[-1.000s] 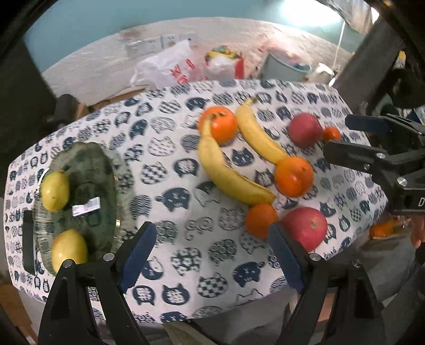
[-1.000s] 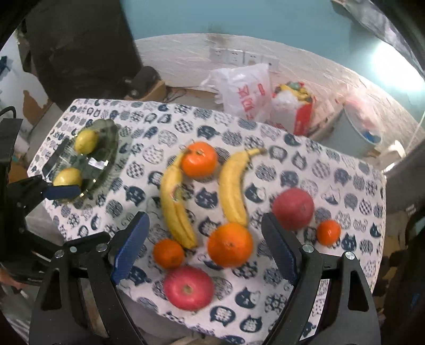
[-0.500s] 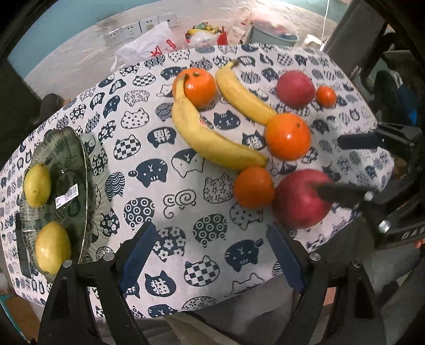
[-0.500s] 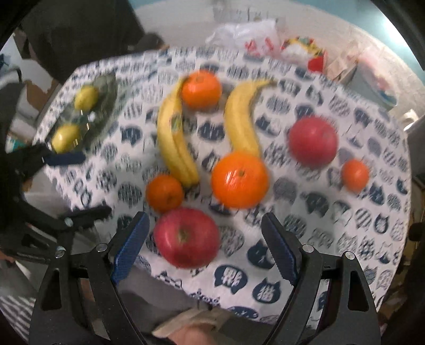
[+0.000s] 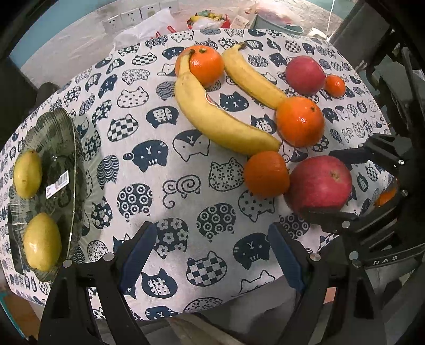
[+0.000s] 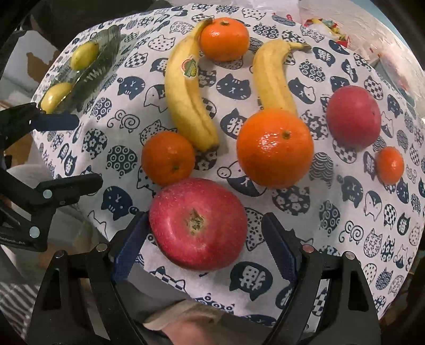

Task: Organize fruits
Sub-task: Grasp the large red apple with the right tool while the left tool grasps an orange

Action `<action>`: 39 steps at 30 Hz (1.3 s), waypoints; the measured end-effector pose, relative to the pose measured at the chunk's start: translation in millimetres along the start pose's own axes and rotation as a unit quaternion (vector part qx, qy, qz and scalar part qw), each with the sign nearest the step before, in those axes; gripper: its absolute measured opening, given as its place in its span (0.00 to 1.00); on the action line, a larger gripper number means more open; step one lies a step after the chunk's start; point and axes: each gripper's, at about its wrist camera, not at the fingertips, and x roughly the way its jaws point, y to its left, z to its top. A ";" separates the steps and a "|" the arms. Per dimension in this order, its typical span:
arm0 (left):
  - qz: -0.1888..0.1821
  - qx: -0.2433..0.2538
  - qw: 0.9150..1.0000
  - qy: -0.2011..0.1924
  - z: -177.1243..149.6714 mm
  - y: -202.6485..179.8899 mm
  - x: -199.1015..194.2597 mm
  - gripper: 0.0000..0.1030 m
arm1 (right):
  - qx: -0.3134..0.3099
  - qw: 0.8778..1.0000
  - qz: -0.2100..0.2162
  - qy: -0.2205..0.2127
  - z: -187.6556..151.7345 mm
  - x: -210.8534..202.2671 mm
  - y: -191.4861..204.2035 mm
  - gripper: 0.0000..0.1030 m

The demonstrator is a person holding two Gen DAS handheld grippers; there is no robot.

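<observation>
A big red apple point(image 6: 198, 224) lies at the near table edge, between the open fingers of my right gripper point(image 6: 203, 249); it also shows in the left wrist view point(image 5: 320, 183). Two bananas point(image 6: 187, 98) point(image 6: 273, 77), several oranges point(image 6: 275, 148) point(image 6: 168, 158) and a second apple point(image 6: 353, 116) lie behind it. A glass plate point(image 5: 59, 138) on the left holds two yellow-green fruits point(image 5: 28, 173) point(image 5: 42, 240). My left gripper point(image 5: 209, 254) is open and empty over the cloth near the front edge.
The cat-print tablecloth point(image 5: 148, 180) covers a small table. Plastic bags point(image 5: 143, 31) and a bucket point(image 5: 276, 20) sit on the floor behind it. My right gripper shows at the right of the left wrist view point(image 5: 353, 185).
Both grippers have come down and closer to the table. My right gripper has moved forward so that its open fingers now flank the near red apple.
</observation>
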 end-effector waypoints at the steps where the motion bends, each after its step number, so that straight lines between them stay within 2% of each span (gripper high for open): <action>1: 0.000 0.001 1.000 0.001 -0.1 -0.4 0.9 0.85 | -0.002 1.000 -0.001 -0.001 0.4 1.1 0.4 0.82; 3: 0.001 0.003 1.000 0.004 0.5 -2.5 3.5 0.85 | -0.005 1.000 0.003 0.000 1.0 4.0 0.8 0.82; 6: -0.001 0.005 1.000 0.006 0.9 -3.9 4.4 0.85 | -0.006 1.000 0.015 0.007 0.5 8.9 0.9 0.73; 11: -0.014 -0.005 1.000 0.006 5.2 -4.5 5.4 0.85 | -0.013 1.000 0.003 0.000 -3.4 4.1 0.5 0.72; 15: -0.031 -0.011 0.999 0.000 11.2 -9.5 5.7 0.85 | -0.003 1.000 -0.004 -0.025 -7.4 -19.1 -9.2 0.73; 22: -0.062 -0.021 0.998 -0.002 26.8 -22.9 12.4 0.85 | 0.036 0.996 -0.043 -0.067 -10.1 -49.8 -41.0 0.73; 26: -0.061 -0.018 0.998 0.002 33.4 -31.3 20.7 0.85 | 0.051 0.994 -0.052 -0.077 -11.2 -53.5 -51.8 0.73; 39: -0.057 -0.027 0.998 0.010 48.9 -36.4 46.2 0.85 | 0.074 0.992 -0.040 -0.096 -5.8 -60.3 -68.2 0.73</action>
